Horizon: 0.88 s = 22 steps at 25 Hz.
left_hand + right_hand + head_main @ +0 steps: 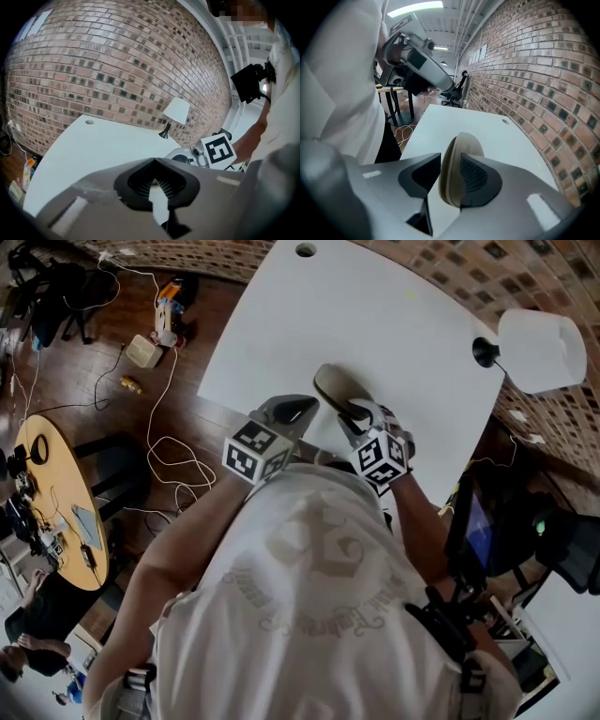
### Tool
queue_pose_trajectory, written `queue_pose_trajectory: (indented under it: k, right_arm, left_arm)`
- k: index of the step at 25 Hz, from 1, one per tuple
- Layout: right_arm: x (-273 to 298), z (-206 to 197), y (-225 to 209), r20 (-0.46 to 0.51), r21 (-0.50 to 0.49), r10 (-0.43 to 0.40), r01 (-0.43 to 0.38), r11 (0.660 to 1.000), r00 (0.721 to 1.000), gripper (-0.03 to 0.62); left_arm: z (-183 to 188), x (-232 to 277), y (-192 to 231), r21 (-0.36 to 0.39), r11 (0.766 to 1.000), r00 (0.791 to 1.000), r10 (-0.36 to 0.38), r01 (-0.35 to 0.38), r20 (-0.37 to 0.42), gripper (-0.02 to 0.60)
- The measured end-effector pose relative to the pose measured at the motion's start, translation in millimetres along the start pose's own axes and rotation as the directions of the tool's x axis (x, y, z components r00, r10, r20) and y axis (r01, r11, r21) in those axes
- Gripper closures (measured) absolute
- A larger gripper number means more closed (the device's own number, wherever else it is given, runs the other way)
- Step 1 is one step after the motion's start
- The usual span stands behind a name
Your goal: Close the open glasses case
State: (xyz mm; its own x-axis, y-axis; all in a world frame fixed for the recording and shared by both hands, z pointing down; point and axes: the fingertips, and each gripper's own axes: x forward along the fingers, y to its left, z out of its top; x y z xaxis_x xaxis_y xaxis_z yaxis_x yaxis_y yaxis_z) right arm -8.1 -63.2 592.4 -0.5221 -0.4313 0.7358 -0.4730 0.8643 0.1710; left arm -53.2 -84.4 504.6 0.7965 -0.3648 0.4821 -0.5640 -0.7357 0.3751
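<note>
Head view looks steeply down; gripper views (close, low) share the table.

The left gripper is held forward with its jaws together. Just beside it, the right gripper tilts downward, its jaws apart.

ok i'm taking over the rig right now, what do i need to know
Left gripper: shut, empty, held over the white table.
Right gripper: jaws apart with the glasses case between them, close on both sides; no firm squeeze shows.
Done: the case is bracketed.
Left: press it closed. Whether it is already fully shut can't be told, so check, then let go.
</note>
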Motion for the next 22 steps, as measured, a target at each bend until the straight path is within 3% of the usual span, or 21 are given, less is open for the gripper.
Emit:
queue_pose_trajectory:
  k: [7, 15, 22]
  right_arm:
    - [15.8, -10.6, 17.7, -0.027, 0.015, 0.067, -0.067, 0.998, 0.997, 0.471]
    - [17.8, -4.6, 22.1, 0.027, 0.107, 0.074, -0.076, 0.991, 0.997, 0.490]
    - [21.7, -10.7, 29.7, 0.016, 0.092, 0.120, -0.121, 0.988, 0.993, 0.514]
  left_arm:
    - [1.1, 10.5, 0.2, 0.010, 1.000, 1.000, -0.011, 0.011, -0.014, 0.575]
    - [1.4, 20.6, -6.4, 0.034, 0.999, 0.999, -0.031, 0.033, -0.042, 0.575]
    - [3.7, 27.5, -5.1, 0.028, 0.999, 0.998, -0.017, 0.019, -0.062, 0.575]
